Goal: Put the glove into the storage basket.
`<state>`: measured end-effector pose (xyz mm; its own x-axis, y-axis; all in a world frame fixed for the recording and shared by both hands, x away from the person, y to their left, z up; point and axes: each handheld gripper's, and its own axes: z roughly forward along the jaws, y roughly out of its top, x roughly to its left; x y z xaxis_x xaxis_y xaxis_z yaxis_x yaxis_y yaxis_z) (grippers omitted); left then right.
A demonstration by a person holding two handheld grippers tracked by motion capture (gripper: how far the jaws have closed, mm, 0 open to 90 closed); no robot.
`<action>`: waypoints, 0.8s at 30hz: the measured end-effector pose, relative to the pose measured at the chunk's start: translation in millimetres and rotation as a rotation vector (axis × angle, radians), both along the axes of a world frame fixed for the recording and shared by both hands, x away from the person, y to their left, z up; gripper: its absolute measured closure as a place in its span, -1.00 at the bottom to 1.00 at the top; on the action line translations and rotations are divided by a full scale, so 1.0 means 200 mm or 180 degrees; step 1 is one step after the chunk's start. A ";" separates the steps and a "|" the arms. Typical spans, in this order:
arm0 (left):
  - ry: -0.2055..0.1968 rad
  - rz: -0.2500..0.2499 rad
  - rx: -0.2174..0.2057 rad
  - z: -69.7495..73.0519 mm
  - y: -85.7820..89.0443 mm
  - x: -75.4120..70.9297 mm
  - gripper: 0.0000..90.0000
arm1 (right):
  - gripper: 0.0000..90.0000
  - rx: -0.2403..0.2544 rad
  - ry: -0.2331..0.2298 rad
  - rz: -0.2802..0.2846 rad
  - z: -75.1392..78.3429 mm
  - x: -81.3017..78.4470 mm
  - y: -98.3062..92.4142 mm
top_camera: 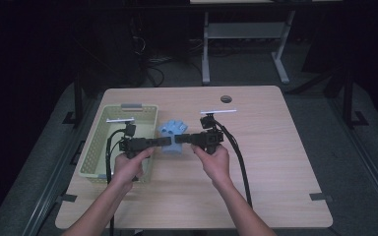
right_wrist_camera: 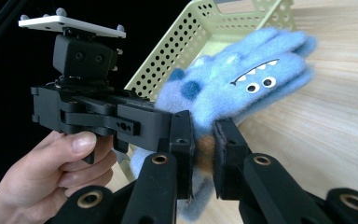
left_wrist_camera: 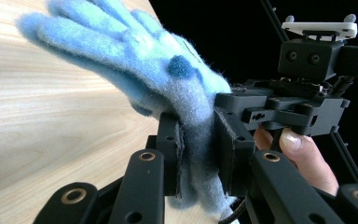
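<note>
Both pairs of fingers are clamped on the same thing — the left gripper (left_wrist_camera: 198, 154) pinches the cuff end of a fuzzy blue glove (left_wrist_camera: 140, 56), and the right gripper (right_wrist_camera: 204, 156) bites the same cuff from the opposite side, the pile bunching between its pads. In the high view the glove (top_camera: 172, 133) hangs between the two tools, just above the worktop (top_camera: 275, 162) and right beside the pale green perforated basket (top_camera: 96, 147).

It looks light and entirely limp: thick fleece with a monster face on one side, nothing stiff in it, so its free end will sag wherever it is unsupported. The fuzzy surface should give good friction and is unlikely to slip or be harmed by a firm pinch. The cuff edge — doubled and thicker — seems the soundest place to hold; pulling the two grips apart would likely stretch the opening.
</note>
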<state>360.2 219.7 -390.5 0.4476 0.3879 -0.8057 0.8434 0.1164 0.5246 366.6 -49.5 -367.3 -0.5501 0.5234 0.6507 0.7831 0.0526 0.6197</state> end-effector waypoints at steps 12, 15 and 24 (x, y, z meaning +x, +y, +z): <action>-0.0019 0.0044 -0.0015 0.01 0.09 0.01 0.62 | 0.76 -0.0040 -0.0011 0.0085 0.03 0.04 0.09; -0.0016 0.0052 -0.0007 0.01 0.11 0.01 0.62 | 0.76 -0.0019 0.0000 0.0113 0.03 0.04 0.11; -0.0008 0.0098 -0.0026 0.01 0.17 0.01 0.62 | 0.75 -0.0023 0.0000 0.0146 0.03 0.07 0.16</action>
